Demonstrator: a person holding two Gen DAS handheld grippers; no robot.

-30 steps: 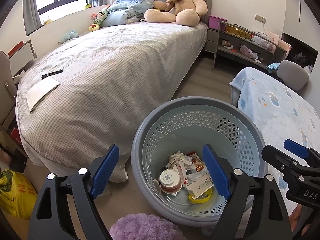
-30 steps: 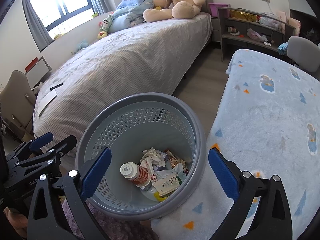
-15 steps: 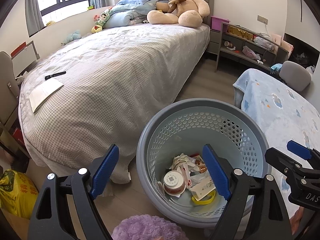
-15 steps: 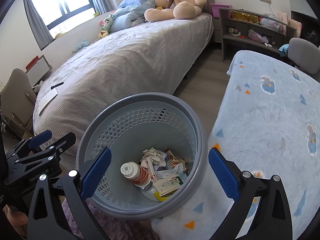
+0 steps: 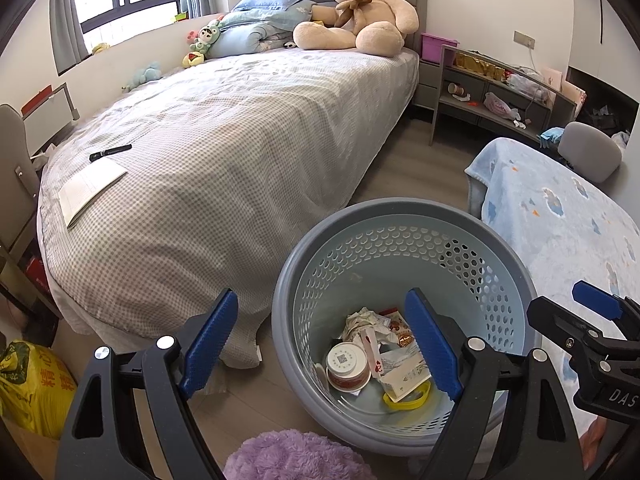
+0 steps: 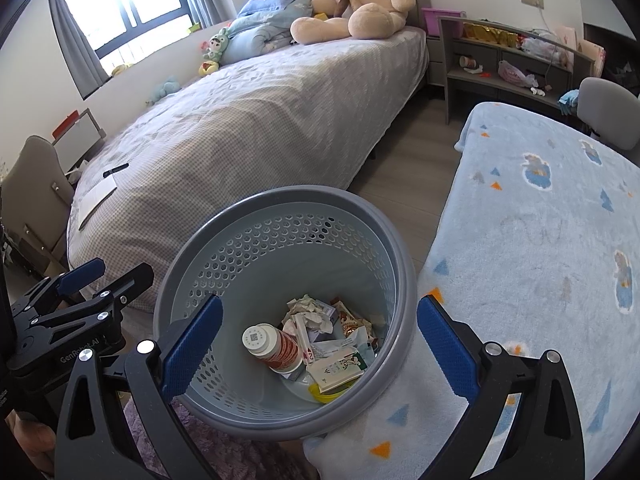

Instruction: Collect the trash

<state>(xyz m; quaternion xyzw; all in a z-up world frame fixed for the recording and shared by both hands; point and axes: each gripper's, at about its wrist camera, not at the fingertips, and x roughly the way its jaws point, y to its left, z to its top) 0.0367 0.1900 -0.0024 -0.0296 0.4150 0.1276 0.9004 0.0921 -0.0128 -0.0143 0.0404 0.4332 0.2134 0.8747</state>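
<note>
Surroundings: bed [image 5: 224,152] is filling the upper left; blue blanket [image 6: 552,240] is lying at the right.
Trash: sitting inside the basket [image 5: 400,232], lower centre.
My left tongs [image 5: 324,344]: hanging spread wide, holding nothing.
My right tongs [image 6: 320,344]: also gaping, empty, above the basket.
</note>
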